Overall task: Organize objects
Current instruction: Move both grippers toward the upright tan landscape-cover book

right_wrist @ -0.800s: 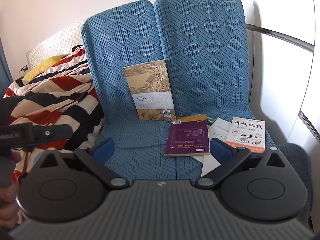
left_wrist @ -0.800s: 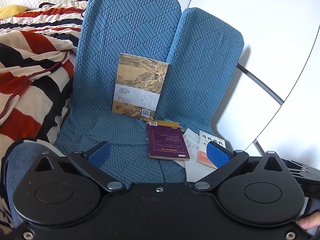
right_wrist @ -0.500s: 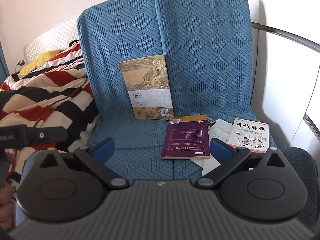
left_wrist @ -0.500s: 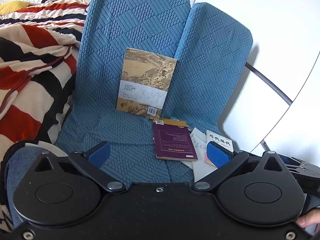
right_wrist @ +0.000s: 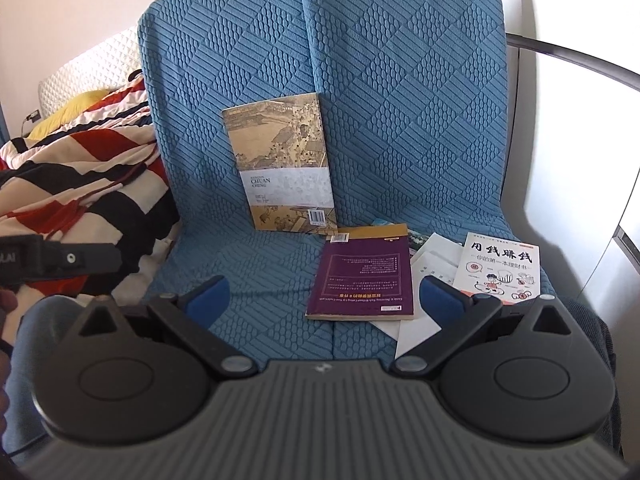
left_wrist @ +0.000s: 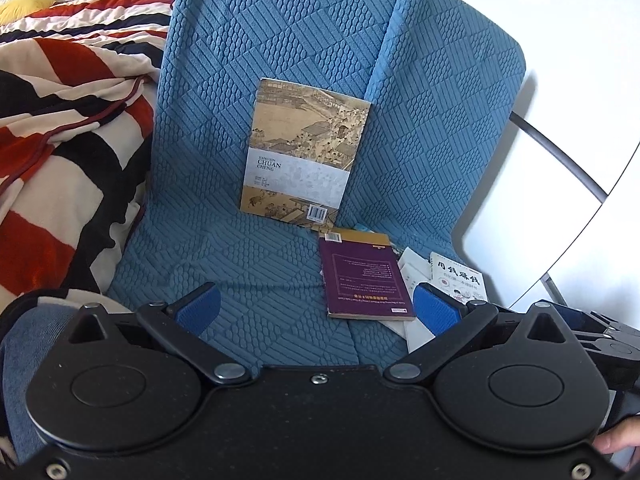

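Note:
A tan book with an old painted city scene [left_wrist: 302, 152] [right_wrist: 282, 166] leans upright against the blue seat back. In front of it a purple book [left_wrist: 366, 276] [right_wrist: 364, 276] lies flat on the seat. To its right lie white papers [right_wrist: 434, 260] and a white book with black characters [left_wrist: 458, 278] [right_wrist: 500, 266]. My left gripper [left_wrist: 316, 308] hovers wide open above the seat's front, nothing between its blue pads [left_wrist: 200, 308]. My right gripper [right_wrist: 324, 300] is also wide open, short of the purple book.
Two blue quilted seats [left_wrist: 240, 80] [right_wrist: 400, 100] stand side by side. A red, black and cream striped blanket [left_wrist: 60, 140] [right_wrist: 80, 180] is piled to the left. A white wall panel with a dark rail [left_wrist: 560, 152] runs on the right. The left gripper's handle [right_wrist: 60, 260] shows in the right wrist view.
Both grippers have moved closer to the seats, so the books look larger. Their jaws stay wide open and no book has moved.

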A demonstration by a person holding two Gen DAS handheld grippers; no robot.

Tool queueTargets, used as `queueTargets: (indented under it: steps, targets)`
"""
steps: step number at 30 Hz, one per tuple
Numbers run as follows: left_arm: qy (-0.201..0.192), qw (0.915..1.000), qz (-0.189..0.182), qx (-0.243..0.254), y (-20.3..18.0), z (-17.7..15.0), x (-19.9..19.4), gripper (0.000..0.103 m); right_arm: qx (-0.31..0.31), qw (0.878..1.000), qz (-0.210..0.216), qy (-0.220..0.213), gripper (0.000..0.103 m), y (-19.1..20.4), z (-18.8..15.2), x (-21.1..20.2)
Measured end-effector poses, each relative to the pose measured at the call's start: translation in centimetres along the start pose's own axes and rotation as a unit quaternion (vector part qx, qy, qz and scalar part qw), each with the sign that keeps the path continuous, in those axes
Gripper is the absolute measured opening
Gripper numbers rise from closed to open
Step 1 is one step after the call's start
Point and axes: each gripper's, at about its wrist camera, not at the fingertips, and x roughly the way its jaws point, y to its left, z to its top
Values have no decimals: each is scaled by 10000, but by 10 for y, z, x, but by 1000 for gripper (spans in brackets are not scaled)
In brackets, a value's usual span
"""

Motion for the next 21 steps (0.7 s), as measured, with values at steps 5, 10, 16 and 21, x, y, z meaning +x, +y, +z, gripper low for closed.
queueTargets:
  steps: [5, 10, 16, 21]
  targets:
    - [-91, 9999, 65, 117, -2, 5, 18, 103, -38, 10000, -5, -89, 103, -7, -4, 19]
    - [-281, 9995, 114, 50, -2, 1, 34, 103, 42, 9998, -63, -166, 103, -14, -11, 42]
    - [-392, 9991, 150, 84, -3, -2, 53, 103, 120, 9998, 24, -168, 103, -20, -7, 63]
    - [-483, 9987, 159, -12, 1, 6, 71, 103, 148, 9993, -13, -344, 103, -26, 7, 76]
